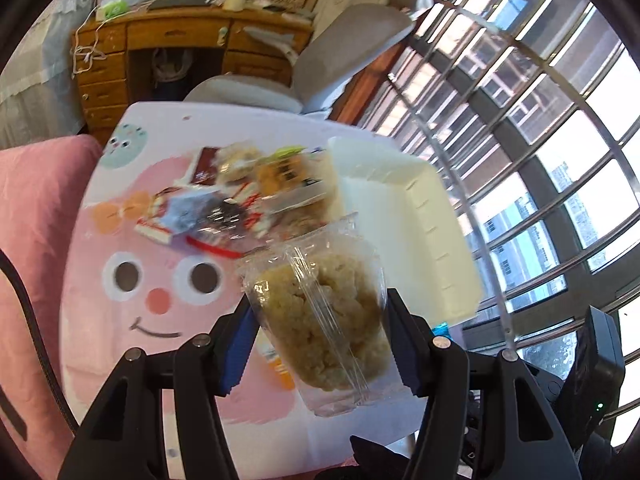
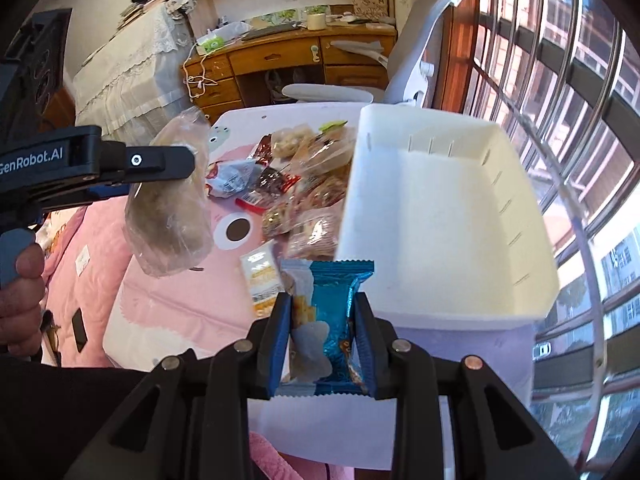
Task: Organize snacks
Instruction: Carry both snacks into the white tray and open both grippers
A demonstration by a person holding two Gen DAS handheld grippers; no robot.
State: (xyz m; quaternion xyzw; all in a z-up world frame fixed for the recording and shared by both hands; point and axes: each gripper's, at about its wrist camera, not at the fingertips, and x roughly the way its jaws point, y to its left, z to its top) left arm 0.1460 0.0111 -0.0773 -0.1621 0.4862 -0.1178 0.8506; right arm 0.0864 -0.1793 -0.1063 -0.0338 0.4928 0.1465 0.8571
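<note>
My left gripper [image 1: 320, 312] is shut on a clear plastic pack of beige puffed snack [image 1: 324, 320] and holds it in the air above the pink cartoon table [image 1: 132, 320]. It also shows in the right wrist view [image 2: 172, 208], held up at the left. My right gripper [image 2: 322, 300] is shut on a blue foil snack packet [image 2: 332, 312], just in front of the near wall of the empty white bin [image 2: 440, 220]. A pile of mixed snack packets [image 2: 296, 188] lies on the table left of the bin [image 1: 404, 216].
A small yellow packet [image 2: 262, 276] lies near my right gripper. A grey office chair [image 2: 404, 60] and a wooden desk [image 2: 280, 60] stand behind the table. Barred windows [image 2: 560, 100] run along the right. A pink bedcover [image 1: 36, 240] lies to the left.
</note>
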